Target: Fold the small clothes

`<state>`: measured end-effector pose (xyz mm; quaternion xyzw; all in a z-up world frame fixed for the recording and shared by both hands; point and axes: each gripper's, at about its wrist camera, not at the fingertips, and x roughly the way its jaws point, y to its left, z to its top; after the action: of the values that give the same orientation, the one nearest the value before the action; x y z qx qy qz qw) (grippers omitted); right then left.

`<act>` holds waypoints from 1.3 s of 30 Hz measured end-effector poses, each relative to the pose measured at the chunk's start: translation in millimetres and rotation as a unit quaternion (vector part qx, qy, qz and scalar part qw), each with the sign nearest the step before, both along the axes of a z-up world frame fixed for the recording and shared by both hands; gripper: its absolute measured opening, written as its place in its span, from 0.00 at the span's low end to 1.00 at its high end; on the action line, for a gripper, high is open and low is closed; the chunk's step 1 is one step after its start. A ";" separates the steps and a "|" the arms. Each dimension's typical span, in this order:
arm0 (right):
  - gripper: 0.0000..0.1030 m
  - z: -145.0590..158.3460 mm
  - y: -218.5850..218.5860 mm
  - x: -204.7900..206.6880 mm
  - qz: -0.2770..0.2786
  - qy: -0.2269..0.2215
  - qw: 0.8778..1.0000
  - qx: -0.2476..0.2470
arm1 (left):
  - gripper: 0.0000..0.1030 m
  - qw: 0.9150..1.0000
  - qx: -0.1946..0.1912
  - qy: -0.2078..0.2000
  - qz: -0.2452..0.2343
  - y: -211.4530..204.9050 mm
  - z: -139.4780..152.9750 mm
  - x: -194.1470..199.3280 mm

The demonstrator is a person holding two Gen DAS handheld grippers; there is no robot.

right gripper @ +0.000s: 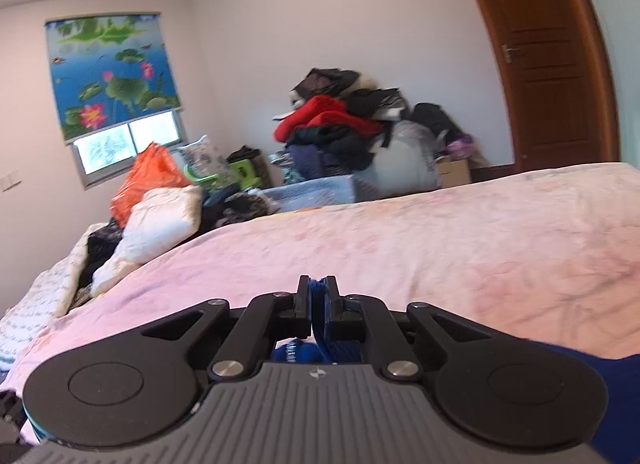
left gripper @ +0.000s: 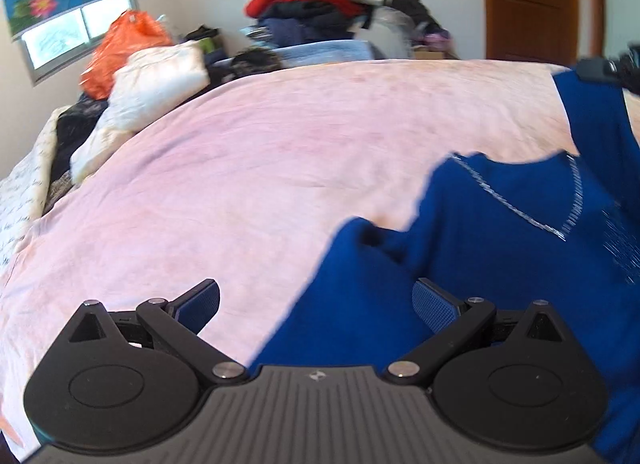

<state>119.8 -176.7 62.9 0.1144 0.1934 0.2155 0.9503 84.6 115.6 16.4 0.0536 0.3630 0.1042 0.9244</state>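
Observation:
A royal-blue top [left gripper: 500, 232] with a silvery trimmed neckline lies on the pink bedspread [left gripper: 260, 167], over the right side of the left wrist view. My left gripper [left gripper: 316, 304] stands open just above its near edge, one pad over the pink cover, the other over the blue cloth. At the upper right of that view the other gripper [left gripper: 596, 69] lifts a strip of the top. In the right wrist view my right gripper [right gripper: 319, 296] is shut on a fold of the blue top [right gripper: 320, 320], which hangs down under the jaws.
Along the bed's far left edge lie a white quilted bundle [right gripper: 160, 219] and an orange plastic bag [right gripper: 148, 175]. A heap of clothes [right gripper: 336, 123] is piled against the back wall. A brown wooden door [right gripper: 548, 63] stands at the right.

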 end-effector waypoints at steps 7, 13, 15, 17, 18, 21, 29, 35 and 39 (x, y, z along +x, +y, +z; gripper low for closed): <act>0.08 -12.4 50.2 9.4 0.056 0.020 0.998 -0.004 | 1.00 1.000 0.002 0.004 0.015 16.2 -7.1 17.2; 0.08 -31.0 77.2 17.3 0.093 0.052 0.994 -0.005 | 1.00 1.000 -0.002 0.015 0.022 25.6 -16.2 30.8; 0.08 -37.4 83.5 18.2 0.106 0.063 0.992 -0.006 | 1.00 1.000 -0.007 0.019 0.023 29.4 -19.1 34.6; 0.08 -45.1 90.3 18.2 0.118 0.075 0.990 -0.009 | 1.00 0.999 -0.009 0.022 0.025 31.8 -21.6 37.5; 0.08 -49.0 92.5 17.4 0.122 0.081 0.989 -0.011 | 1.00 0.999 -0.009 0.023 0.027 33.4 -22.0 39.1; 0.11 -64.0 95.2 19.7 0.138 0.112 0.984 -0.005 | 1.00 0.999 -0.017 0.024 0.027 39.1 -23.9 45.6; 0.42 -86.9 90.6 26.1 0.214 0.193 0.958 0.006 | 1.00 0.996 -0.086 0.033 0.003 56.4 -28.7 64.4; 0.44 -49.0 58.9 67.3 0.135 0.145 0.980 -0.018 | 1.00 0.982 -0.183 0.047 -0.023 78.2 -36.4 86.0; 0.47 -65.1 58.7 116.9 0.114 0.192 0.973 -0.065 | 1.00 0.963 -0.256 0.071 -0.053 87.8 -46.0 107.0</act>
<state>236.7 -118.0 -2.3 0.0688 0.3975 0.2837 0.8699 191.6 203.5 -29.6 -0.1584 0.4389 -0.0455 0.8833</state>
